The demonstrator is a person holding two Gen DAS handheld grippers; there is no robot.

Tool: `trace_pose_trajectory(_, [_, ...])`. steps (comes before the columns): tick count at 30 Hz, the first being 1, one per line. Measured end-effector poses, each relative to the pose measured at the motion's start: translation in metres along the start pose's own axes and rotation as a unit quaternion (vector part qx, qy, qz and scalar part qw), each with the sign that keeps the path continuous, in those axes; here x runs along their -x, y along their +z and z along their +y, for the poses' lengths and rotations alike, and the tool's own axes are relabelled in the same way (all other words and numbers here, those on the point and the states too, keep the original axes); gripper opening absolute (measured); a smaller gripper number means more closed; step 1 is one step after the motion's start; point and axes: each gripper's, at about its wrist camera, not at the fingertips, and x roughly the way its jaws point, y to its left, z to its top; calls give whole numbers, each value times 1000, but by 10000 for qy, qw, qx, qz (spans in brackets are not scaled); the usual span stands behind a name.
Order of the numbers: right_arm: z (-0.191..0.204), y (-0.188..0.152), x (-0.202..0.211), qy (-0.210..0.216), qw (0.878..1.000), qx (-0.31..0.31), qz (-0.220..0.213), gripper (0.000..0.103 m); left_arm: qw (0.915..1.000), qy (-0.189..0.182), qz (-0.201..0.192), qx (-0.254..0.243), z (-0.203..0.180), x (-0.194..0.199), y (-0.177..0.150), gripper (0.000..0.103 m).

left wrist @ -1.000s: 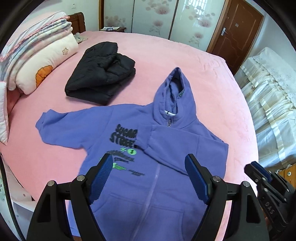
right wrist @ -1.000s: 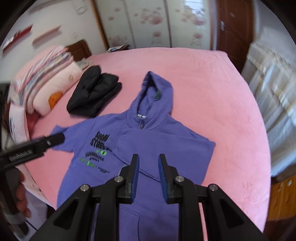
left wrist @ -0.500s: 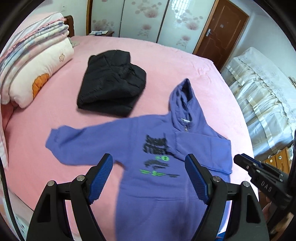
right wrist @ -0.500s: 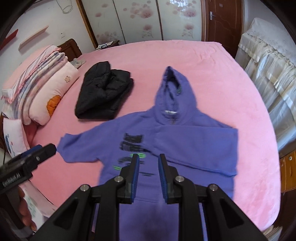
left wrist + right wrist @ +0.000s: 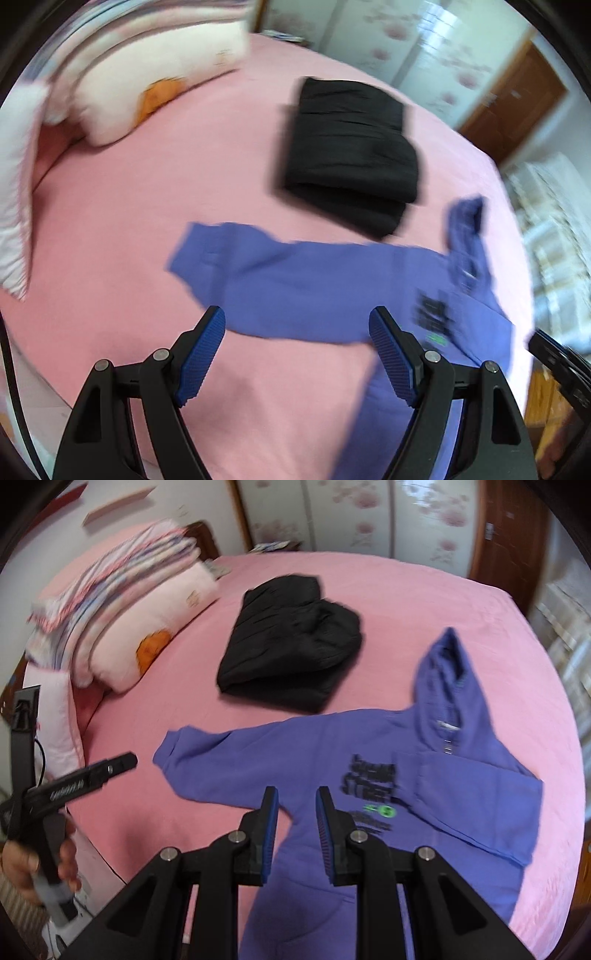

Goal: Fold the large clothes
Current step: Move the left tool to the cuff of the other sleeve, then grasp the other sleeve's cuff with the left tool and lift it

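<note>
My left hand-held gripper has its jaws spread wide, with nothing between the blue pads. It hangs above the pink bed, and through its gap I see the lower edge of the hoodie's outstretched sleeve; the pads are not touching the cloth. In the right wrist view the same gripper appears at the left edge, gripped by a hand (only the fingers and part of the palm show).

My right hand-held gripper has its jaws drawn close together with a narrow gap, and it pinches nothing. It hangs above the hoodie's body, near the armpit of the outstretched sleeve.

The purple hoodie lies flat on the bed, front up, hood pointing toward the far side. One sleeve extends straight out to the left, its cuff lying on bare bedding. The other sleeve is folded across the chest, just right of the black and green print. The zip pull sits at the collar.

A folded black garment lies beyond the outstretched sleeve, near it (whether the two touch I cannot tell; the left view is motion-blurred). A stack of folded bedding and a pale pillow occupy the bed's far left corner. Wardrobe doors with a floral pattern and a brown door stand behind the bed.
</note>
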Motion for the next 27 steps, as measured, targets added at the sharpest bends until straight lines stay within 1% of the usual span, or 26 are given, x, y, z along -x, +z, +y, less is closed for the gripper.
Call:
trace_pose_trajectory(2, [10, 7, -20, 17, 9999, 81, 82, 21, 9996, 126, 5, 261, 33, -20, 5, 79])
trace_pose_trajectory(4, [20, 14, -42, 83, 9998, 85, 176, 21, 9979, 211, 151, 601, 69, -48, 10, 79])
trace_pose_trajectory(5, [24, 17, -50, 131, 9997, 85, 204, 21, 9968, 175, 241, 742, 84, -63, 12, 79])
trace_pose_trajectory(8, [42, 23, -76, 151, 9993, 254, 234, 21, 9929, 286, 405, 1081, 118, -103, 16, 79])
trace_pose_trajectory(9, [48, 24, -85, 145, 9990, 339, 262, 21, 9917, 278, 434, 1180, 127, -115, 17, 78])
trace_pose_trajectory(11, [56, 24, -99, 162, 9984, 438, 326, 21, 9887, 238, 535, 1377, 140, -136, 19, 69])
trace_pose_trajectory(13, [62, 21, -110, 227, 9979, 455, 397, 21, 9858, 78, 639, 1549, 150, -156, 22, 65])
trace_pose_trajectory(14, [64, 20, -115, 253, 9977, 453, 443, 21, 9842, 61, 714, 1622, 153, -168, 22, 65])
trace_pose_trajectory(16, [65, 17, -122, 306, 9972, 461, 504, 21, 9823, 94, 845, 1670, 157, -184, 22, 65])
trace_pose_trajectory(18, [67, 13, -128, 224, 9969, 524, 542, 21, 9814, 158, 954, 1656, 157, -199, 22, 65])
trace_pose_trajectory(20, [64, 11, -134, 139, 9968, 526, 583, 21, 9815, 194, 978, 1632, 155, -206, 22, 70])
trace_pose_trajectory(22, [57, 10, -140, 67, 9970, 426, 650, 21, 9825, 157, 1017, 1551, 150, -211, 22, 70])
trace_pose_trajectory(23, [54, 9, -145, 39, 9970, 354, 692, 21, 9840, 80, 1045, 1439, 146, -213, 24, 51])
trace_pose_trajectory(24, [51, 9, -148, 11, 9970, 277, 728, 21, 9866, -45, 1083, 1222, 140, -215, 26, 34])
trace_pose_trajectory(25, [49, 9, -152, 0, 9970, 185, 754, 21, 9878, -113, 1149, 1044, 135, -217, 27, 19])
trace_pose_trajectory(27, [47, 11, -160, 18, 9969, 16, 786, 21, 9907, 52, 1134, 743, 122, -215, 30, 16])
